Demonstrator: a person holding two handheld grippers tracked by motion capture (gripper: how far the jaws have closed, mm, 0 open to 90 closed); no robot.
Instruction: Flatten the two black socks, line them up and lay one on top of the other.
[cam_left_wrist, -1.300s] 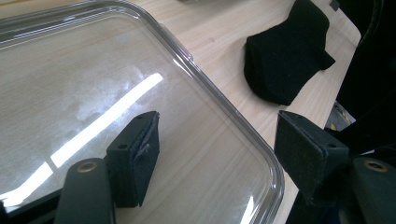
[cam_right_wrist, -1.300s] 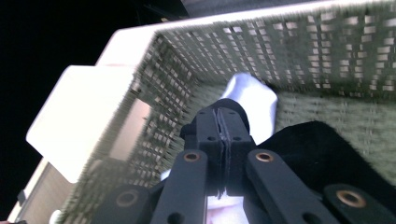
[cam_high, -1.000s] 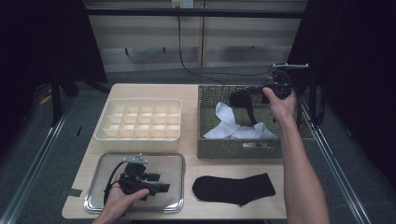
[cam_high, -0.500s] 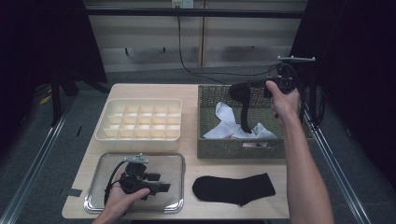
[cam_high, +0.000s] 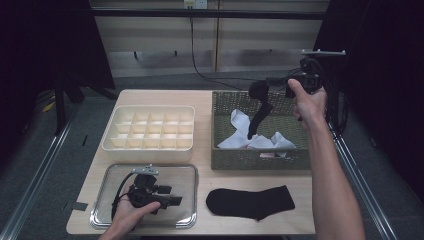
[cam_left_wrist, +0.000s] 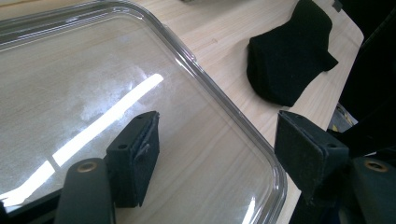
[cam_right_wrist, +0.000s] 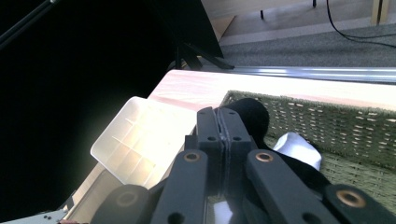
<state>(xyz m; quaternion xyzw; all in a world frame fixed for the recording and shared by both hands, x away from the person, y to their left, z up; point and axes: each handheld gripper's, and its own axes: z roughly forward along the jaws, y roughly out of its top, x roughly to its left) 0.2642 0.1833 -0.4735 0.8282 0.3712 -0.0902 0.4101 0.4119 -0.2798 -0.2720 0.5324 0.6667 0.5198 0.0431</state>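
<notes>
Black sock (cam_high: 259, 112) hanging from right gripper (cam_high: 261, 90) above wicker basket (cam_high: 260, 159), toe dangling just over white socks (cam_high: 240, 122). Pinching it tight betw. jaws, pressed together w/ fabric bulging past tips in right gripper view. Resting left gripper (cam_high: 175, 201) on clear tray (cam_high: 107, 176), jaws spread wide, nothing betw. Lying flat nr front edge: second black sock (cam_high: 250, 202). Sitting beside basket: divided organizer (cam_high: 150, 129), prob. empty.
</notes>
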